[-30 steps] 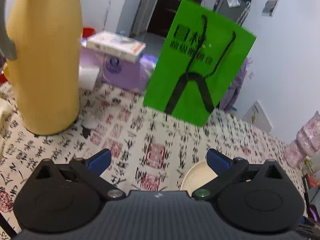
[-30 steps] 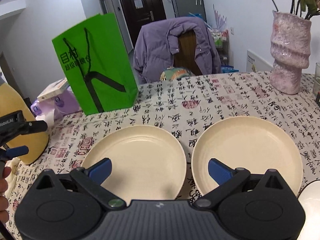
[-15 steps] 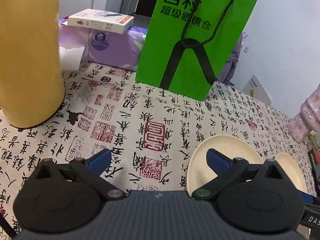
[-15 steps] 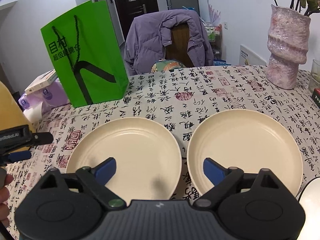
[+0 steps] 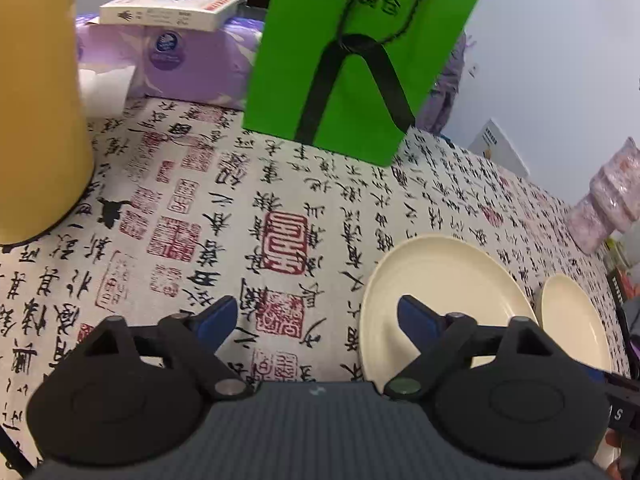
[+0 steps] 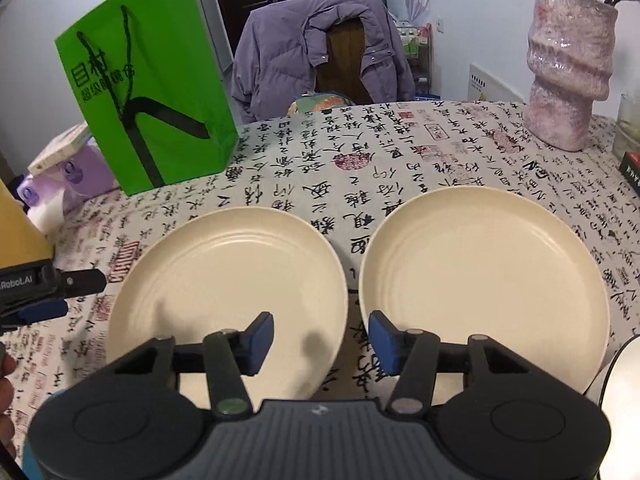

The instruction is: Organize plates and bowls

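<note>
The main risk, as I judged it, lay with the right gripper (image 6: pixel 321 340): its tips straddled the narrow strip of tablecloth (image 6: pixel 400 152) between the two cream plates, and if they closed there they could catch both rims at once or nudge one plate into the other, since the left plate (image 6: pixel 224 280) at ten o'clock from the tips and the right plate (image 6: pixel 484 276) at two o'clock sat just beside each other without clearly touching. A grip on a thin, sloping rim could also slip. The green bag (image 6: pixel 148 84) at eleven o'clock and the pink vase (image 6: pixel 568 72) at two o'clock stood well apart from the plates, so a low slide seemed unlikely to reach them. The right gripper's jaws had just been closing and stood partly spread, with nothing pinched; whether a pad brushed a rim I could not tell. The left gripper (image 5: pixel 317 316) had also just been narrowing yet stayed wide, holding nothing, its tips above bare cloth with the left plate at three o'clock and the yellow jug (image 5: pixel 36 92) at ten o'clock.
</note>
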